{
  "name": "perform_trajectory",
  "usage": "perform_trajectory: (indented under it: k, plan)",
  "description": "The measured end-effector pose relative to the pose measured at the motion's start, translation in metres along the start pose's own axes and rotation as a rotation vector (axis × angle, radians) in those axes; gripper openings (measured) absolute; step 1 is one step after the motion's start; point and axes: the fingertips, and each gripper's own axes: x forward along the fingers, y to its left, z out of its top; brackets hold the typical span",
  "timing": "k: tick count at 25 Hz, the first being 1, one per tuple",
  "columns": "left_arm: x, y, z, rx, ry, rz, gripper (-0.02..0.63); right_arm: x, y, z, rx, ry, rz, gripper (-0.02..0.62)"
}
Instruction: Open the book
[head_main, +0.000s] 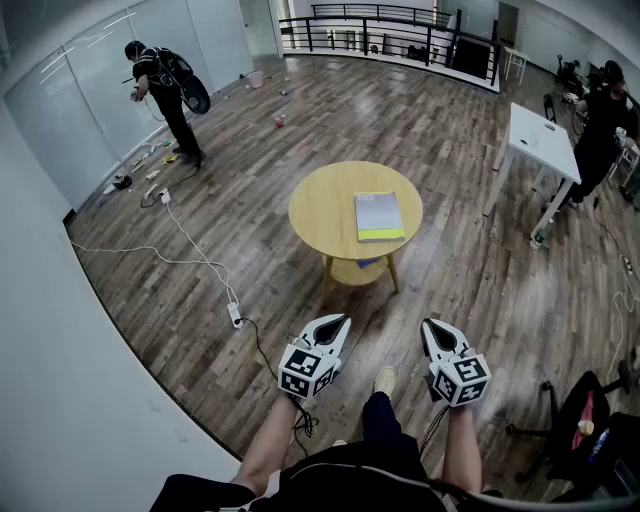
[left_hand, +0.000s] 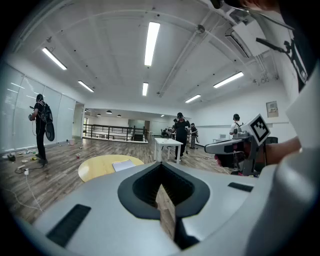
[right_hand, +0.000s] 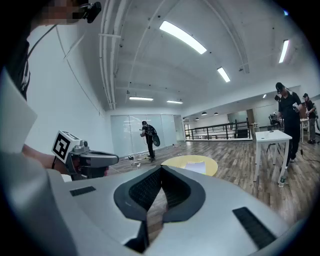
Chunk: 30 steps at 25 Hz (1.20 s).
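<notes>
Closed book (head_main: 379, 216) lying flat on the right half of the round table (head_main: 320, 205); the left gripper (head_main: 338, 322) and right gripper (head_main: 430, 326), both clenched on nothing, hang well short of the table, apparently because no approach has begun.

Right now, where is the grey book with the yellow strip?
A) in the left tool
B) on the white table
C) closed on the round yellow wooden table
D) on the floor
C: the grey book with the yellow strip lies closed on the round yellow wooden table.
</notes>
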Motion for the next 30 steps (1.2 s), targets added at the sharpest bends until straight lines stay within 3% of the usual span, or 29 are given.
perform_trajectory:
  k: [14,21,30]
  plan:
    - [0.207,0.097,0.043,-0.042,0.014,0.054,-0.002,0.174,-0.165,0.048,-0.006,0.029,0.076,0.003]
    - [0.243,0.129,0.034,-0.078,0.056,0.086,-0.002,0.218,-0.194,0.050,0.007,0.064,0.105,0.003]
    - [0.265,0.164,0.016,-0.114,0.100,0.070,-0.002,0.251,-0.206,0.035,0.042,0.114,0.071,0.003]
